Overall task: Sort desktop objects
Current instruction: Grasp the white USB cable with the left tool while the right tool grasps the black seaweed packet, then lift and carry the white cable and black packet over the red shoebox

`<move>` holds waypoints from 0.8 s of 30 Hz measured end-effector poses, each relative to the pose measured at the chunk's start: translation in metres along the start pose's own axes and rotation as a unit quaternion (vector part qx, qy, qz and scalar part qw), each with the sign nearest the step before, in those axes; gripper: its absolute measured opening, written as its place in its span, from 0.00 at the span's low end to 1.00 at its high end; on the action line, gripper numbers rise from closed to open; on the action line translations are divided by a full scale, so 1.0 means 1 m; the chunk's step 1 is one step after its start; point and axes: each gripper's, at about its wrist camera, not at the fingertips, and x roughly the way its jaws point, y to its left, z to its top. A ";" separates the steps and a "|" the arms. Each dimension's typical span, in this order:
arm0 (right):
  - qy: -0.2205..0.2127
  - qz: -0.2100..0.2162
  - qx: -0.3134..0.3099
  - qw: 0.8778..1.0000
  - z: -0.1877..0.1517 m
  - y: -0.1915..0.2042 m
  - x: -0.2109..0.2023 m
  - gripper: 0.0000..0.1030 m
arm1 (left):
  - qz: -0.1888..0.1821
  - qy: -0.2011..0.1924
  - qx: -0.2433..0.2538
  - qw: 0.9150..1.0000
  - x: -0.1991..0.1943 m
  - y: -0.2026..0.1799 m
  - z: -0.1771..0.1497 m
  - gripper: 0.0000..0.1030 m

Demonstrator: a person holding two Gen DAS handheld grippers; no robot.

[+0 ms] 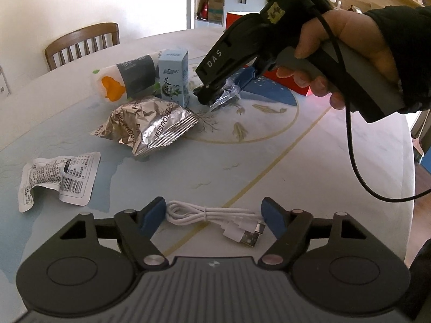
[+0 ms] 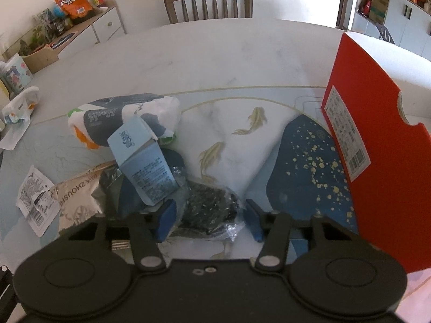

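White cable lies between left jaws, untouched; only right view shows jaws flanking clear packet, contact unclear.

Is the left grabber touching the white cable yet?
Apart. In the left wrist view, the coiled white cable lies between the left gripper fingers, with bare table showing between each blue pad and the cable.

Both grippers are rocking black bodies with blue fingers; the right gripper is showing "DAS" lettering, a black cable and a dark sleeve.
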 end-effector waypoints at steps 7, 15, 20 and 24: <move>-0.012 -0.002 -0.006 1.000 -0.001 -0.002 -0.007 0.39 | 0.000 0.000 -0.014 1.000 -0.001 0.000 0.000 0.75; -0.019 -0.001 -0.012 1.000 -0.012 -0.004 -0.027 0.37 | 0.007 0.000 -0.030 1.000 -0.004 -0.002 -0.001 0.74; -0.013 0.009 -0.016 1.000 -0.024 -0.007 -0.041 0.37 | 0.014 -0.001 -0.042 0.999 -0.007 -0.004 0.000 0.74; -0.008 0.021 -0.021 1.000 -0.036 -0.010 -0.055 0.37 | 0.018 -0.003 -0.056 0.998 -0.013 -0.005 0.002 0.74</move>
